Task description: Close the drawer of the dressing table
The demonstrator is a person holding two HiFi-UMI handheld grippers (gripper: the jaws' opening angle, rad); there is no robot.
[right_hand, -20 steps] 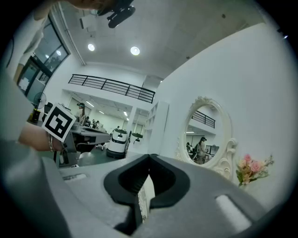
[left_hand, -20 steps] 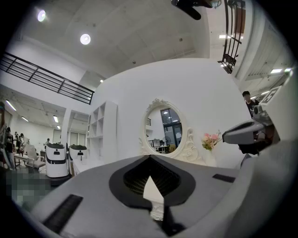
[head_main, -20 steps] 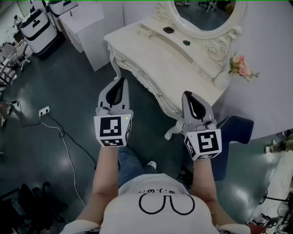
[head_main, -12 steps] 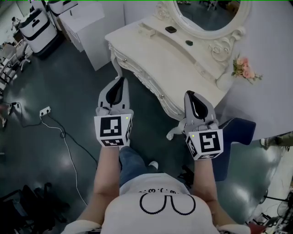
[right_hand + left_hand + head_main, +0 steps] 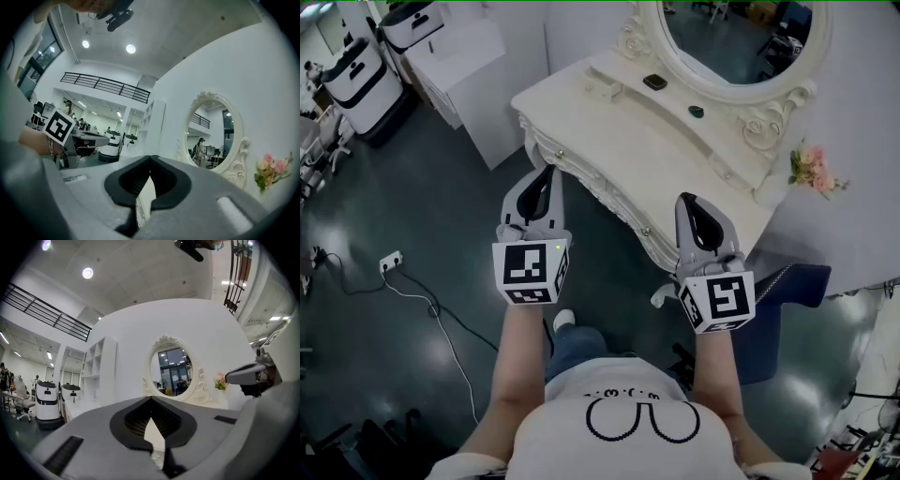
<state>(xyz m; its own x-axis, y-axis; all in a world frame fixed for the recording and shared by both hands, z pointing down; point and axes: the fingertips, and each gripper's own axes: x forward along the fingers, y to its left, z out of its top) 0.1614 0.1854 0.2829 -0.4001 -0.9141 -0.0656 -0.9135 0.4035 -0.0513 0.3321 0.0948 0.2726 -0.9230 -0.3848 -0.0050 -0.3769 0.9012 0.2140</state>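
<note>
The cream dressing table (image 5: 609, 122) with its oval mirror (image 5: 731, 37) stands ahead of me, and its carved front edge (image 5: 623, 202) runs diagonally between my hands. The drawer fronts with small knobs (image 5: 647, 231) look flush with that edge. My left gripper (image 5: 546, 172) is shut and empty, just left of the table's front. My right gripper (image 5: 685, 198) is also shut and empty, over the table's right front corner. From the left gripper (image 5: 151, 399) view, the mirror (image 5: 174, 371) lies beyond. The right gripper (image 5: 151, 157) view shows the mirror (image 5: 212, 133) to the right.
Two small dark objects (image 5: 654, 82) lie on the tabletop, and pink flowers (image 5: 812, 169) stand at its right end. A blue seat (image 5: 792, 281) is at my right. White cabinets (image 5: 459, 66) and white machines (image 5: 358, 77) stand at back left. A cable and power strip (image 5: 391, 262) lie on the floor.
The person has taken a step, and the shoe now shows further left. The table has slid lower and to the right in the head view. Both grippers stay shut and level.
</note>
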